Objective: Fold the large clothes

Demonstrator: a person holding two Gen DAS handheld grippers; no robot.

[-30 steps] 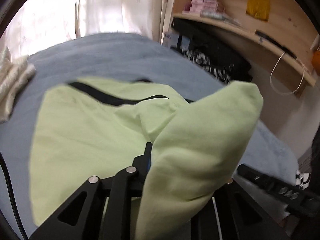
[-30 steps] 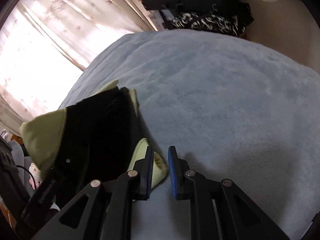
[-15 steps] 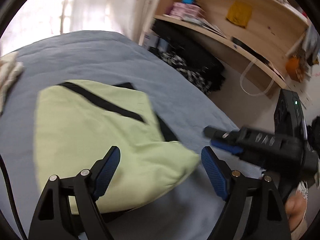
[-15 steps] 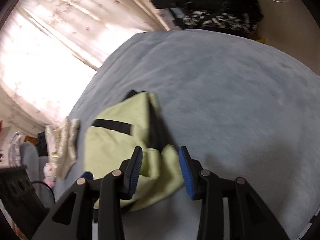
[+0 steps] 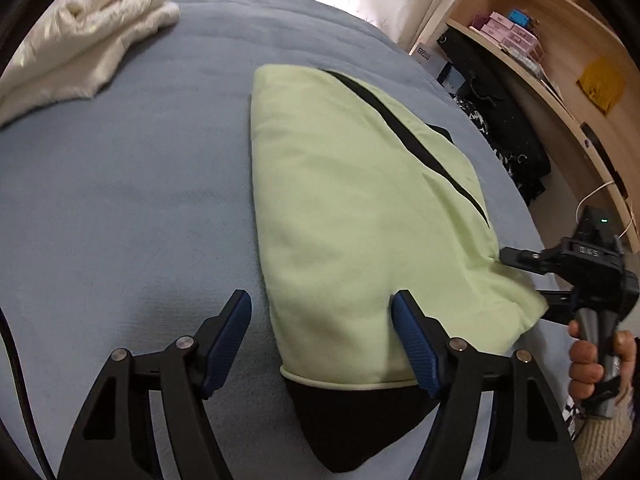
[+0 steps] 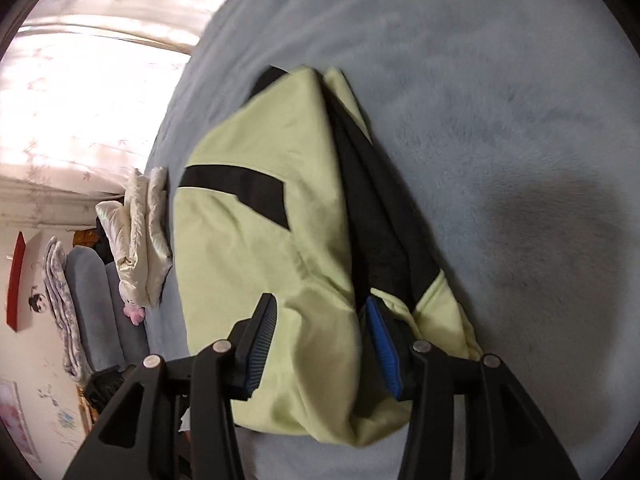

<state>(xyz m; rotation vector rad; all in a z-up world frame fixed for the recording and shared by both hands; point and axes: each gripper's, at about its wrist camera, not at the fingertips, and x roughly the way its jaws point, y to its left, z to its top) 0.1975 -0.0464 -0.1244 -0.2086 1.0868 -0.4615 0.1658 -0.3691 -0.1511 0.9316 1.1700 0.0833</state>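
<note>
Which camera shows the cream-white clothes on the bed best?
The left wrist view: the cream-white clothes lie large and sharp at the top left. The right wrist view shows them small and blurred at the bed's edge.

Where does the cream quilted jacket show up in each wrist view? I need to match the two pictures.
Left wrist view: the cream quilted jacket lies bunched in the top-left corner, on the blue-grey bed cover.
Right wrist view: it sits at the left-middle edge of the bed, left of the green garment.
Shared landmark: the green garment's black stripe.
</note>
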